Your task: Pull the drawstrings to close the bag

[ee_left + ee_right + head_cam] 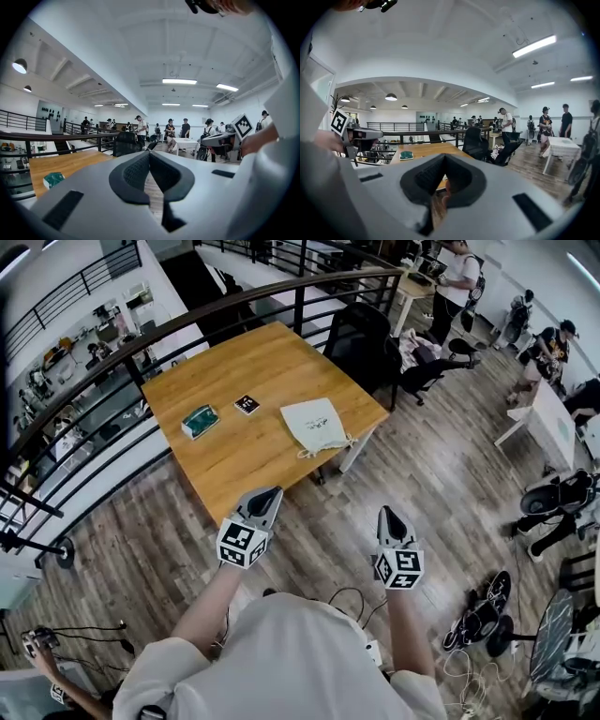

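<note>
hovering above the plank floor [450,484], just short of the table's near corner, were two grippers. left gripper [267,495]: jaws pressed together, nothing between them. right gripper [389,514]: same, jaws together, empty. each had a smooth grey shell tapering to dark ribbed pads, plus one black-and-white marker cube, so two cubes: left cube [242,546], right cube [398,568]. both sat side by side in bare-armed hands, level with each other.

the drawstring bag [316,424] lay flat on the table [253,367], near its right edge, well apart from both grippers and untouched. one bag: pale cloth, soft, roughly rectangular, small print in the middle. its drawstrings [307,454], thin pale cords, trailed off the end nearest the grippers. couldn't tell how far the mouth was gathered.

the table was a single square of warm wood grain with a matte top. also on it: one teal packet [200,420], crinkly and flat, on the left, and one dark square card [247,405] between the packet and the bag, touching neither.

a curved black metal railing [187,320] with upright bars wrapped the far and left sides of the table. one black mesh office chair [361,338] stood at the table's far right corner.
</note>
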Demonstrator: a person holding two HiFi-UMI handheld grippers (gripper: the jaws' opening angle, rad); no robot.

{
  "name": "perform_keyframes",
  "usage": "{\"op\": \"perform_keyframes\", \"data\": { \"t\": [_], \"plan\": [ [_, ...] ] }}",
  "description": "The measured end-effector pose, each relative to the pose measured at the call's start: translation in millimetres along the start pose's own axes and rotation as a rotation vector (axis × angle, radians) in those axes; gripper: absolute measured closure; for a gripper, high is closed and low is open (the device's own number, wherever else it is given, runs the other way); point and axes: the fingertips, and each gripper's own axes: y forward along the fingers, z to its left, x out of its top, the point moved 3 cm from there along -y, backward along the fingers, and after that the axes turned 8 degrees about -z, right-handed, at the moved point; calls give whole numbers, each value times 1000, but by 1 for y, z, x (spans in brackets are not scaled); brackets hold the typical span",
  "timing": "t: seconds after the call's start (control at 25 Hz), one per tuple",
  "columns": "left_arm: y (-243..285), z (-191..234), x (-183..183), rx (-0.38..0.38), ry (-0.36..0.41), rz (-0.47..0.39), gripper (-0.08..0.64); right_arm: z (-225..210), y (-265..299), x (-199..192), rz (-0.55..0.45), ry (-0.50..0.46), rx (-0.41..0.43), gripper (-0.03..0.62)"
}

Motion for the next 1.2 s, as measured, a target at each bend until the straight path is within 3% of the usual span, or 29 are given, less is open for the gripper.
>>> {"op": "perform_keyframes", "data": {
  "t": [0.28,0.68,0.84,1.2],
  "plan": [
    [-1,1,1,-37,-19,13,503,13,-1,-6,23,-20,-25,593],
    [-10,9,-11,-79,-25,63,457,29,-3,-13,39,-1,-54,528],
    [-8,13,-21,-91,-2,97,398,30,-1,-17,47,-7,-69,528],
    [21,16,-37,-92,-18,124,397,7,23,-35,86,18,-57,528]
  ]
}}
